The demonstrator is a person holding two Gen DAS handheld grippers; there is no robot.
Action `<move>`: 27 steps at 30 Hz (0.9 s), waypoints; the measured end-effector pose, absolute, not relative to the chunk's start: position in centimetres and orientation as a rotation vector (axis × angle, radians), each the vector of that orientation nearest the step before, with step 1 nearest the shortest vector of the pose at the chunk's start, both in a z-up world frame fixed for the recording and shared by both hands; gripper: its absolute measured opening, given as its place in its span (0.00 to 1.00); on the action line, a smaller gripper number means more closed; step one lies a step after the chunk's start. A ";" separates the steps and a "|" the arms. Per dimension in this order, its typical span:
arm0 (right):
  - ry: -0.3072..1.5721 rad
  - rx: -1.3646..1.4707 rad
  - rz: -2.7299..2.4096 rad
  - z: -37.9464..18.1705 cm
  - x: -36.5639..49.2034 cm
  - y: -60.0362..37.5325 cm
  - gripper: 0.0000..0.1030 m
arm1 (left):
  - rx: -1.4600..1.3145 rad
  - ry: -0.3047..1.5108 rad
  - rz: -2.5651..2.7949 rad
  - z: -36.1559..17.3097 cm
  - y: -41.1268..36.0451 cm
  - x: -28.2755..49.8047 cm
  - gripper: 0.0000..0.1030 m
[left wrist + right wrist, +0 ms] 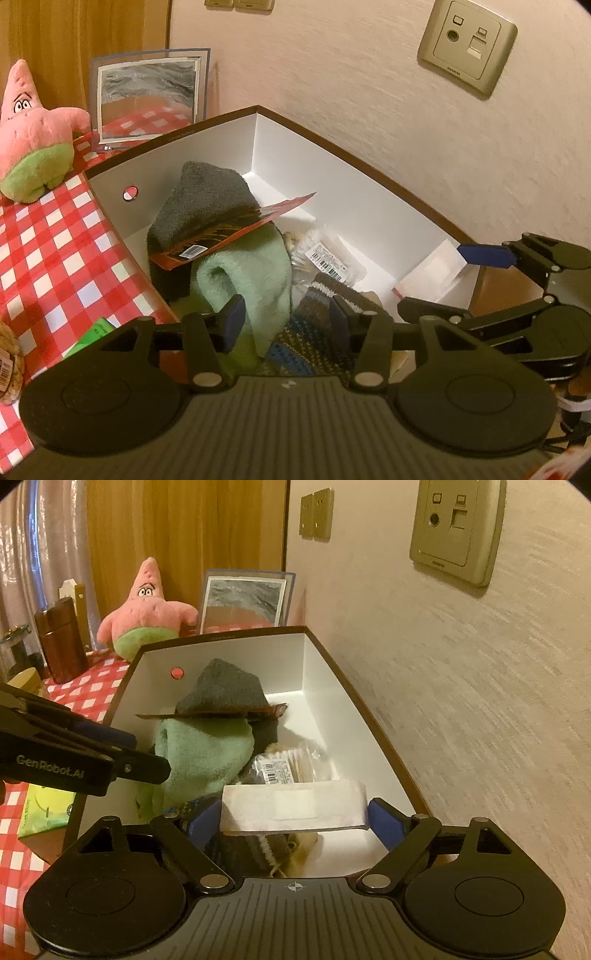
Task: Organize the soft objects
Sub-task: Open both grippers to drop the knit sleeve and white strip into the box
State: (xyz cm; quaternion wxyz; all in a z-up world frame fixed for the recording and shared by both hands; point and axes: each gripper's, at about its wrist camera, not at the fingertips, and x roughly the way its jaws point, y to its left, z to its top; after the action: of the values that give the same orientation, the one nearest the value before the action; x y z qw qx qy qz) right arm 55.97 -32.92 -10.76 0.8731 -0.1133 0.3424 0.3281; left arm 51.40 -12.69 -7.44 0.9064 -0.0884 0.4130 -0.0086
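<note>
A brown-rimmed white box (280, 147) (321, 657) holds a grey towel (207, 199) (225, 686), a green towel (251, 273) (203, 749), a striped knit sock (314, 317) and a bag of cotton swabs (325, 254) (288, 760). My left gripper (286, 321) hangs open over the green towel and the sock, holding nothing. My right gripper (295, 816) is shut on a white tissue pack (295, 805) over the box's near end; it also shows in the left wrist view (432, 273). A pink starfish plush (33, 129) (147, 609) stands on the checked cloth beyond the box.
A red card (236, 229) lies across the towels. A framed picture (147, 96) leans on the wall behind the box. A brown canister (61, 638) and a green packet (44, 808) sit left of the box. The wall (480, 701) runs close along the box's right side.
</note>
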 end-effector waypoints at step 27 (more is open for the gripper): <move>0.694 -0.110 0.637 -9.2 53.5 -35.3 0.90 | -0.133 0.812 -0.015 -4.5 -13.4 47.6 0.47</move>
State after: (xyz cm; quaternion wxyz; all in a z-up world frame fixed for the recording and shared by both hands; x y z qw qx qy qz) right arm 53.47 -35.30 -9.23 0.8897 -0.0529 0.3341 0.3067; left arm 47.59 -13.39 -4.50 0.9166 -0.0647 0.3944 -0.0071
